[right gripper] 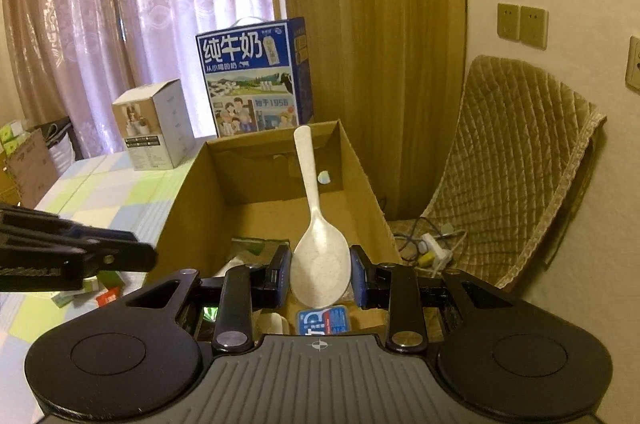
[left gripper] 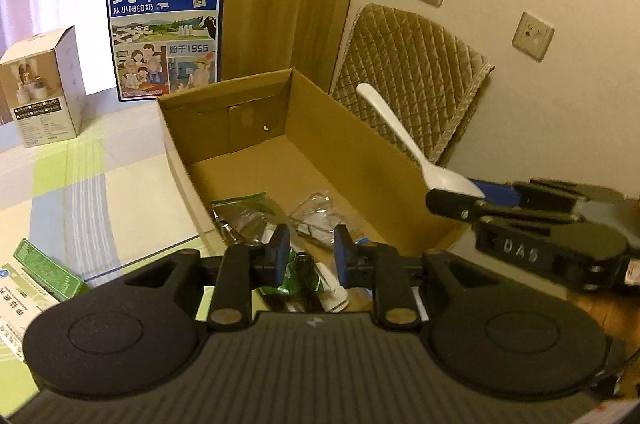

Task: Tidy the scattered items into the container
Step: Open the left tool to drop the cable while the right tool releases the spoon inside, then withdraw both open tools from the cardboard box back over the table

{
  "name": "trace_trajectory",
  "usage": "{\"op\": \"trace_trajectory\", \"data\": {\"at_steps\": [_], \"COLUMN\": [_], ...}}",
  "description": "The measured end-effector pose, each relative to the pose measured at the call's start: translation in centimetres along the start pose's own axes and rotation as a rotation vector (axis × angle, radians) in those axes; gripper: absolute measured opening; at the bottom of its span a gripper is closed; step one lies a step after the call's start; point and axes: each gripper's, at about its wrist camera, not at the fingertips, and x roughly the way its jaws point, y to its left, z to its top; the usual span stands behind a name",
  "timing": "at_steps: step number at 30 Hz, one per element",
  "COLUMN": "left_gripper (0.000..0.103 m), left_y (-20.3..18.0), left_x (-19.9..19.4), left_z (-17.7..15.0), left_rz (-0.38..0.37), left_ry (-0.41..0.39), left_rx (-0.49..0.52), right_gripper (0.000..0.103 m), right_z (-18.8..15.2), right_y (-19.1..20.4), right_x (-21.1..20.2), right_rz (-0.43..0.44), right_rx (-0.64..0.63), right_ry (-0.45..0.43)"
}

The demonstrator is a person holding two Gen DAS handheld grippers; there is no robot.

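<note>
Right gripper carries the rice spoon over the open cardboard box

In the right wrist view the right gripper (right gripper: 320,274) sits low centre, its fingers (right gripper: 280,274) clamped on the bowl of the white rice spoon (right gripper: 316,224); the spoon's long axis runs straight away from the fingers, handle rising toward the box's far wall at mid-frame. The cardboard box (right gripper: 360,168) lies directly beneath and ahead, so this hand looks nearer to a drop. In the left wrist view the left gripper (left gripper: 312,256), at lower centre, has its 2 fingers slightly apart and gripping nothing, above plastic bags (left gripper: 256,212) already lying inside the box near its front rim.
</note>
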Motion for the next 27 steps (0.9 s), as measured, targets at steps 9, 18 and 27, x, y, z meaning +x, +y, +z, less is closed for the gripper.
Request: {"op": "trace_trajectory", "data": {"at_steps": [9,18,27], "left_gripper": [0.025,0.04,0.057], "left_y": [2.1,2.8,4.2], "left_x": [-1.7,-2.9,-5.0], "left_z": [-2.4,-3.9,-6.2], "left_rz": [0.036,0.047,0.08], "left_ry": [-0.003,0.0,0.005], "left_rx": [-0.058,-0.083,-0.143], "right_gripper": [0.028,0.063,0.066], "right_z": [-0.3,0.6,-1.9], "right_y": [0.5,0.6,0.9], "right_x": [1.6,2.6,0.0], "right_rz": [0.023,0.046,0.055], "right_rx": [0.025,0.056,0.09], "right_ry": [0.025,0.013,0.041]}}
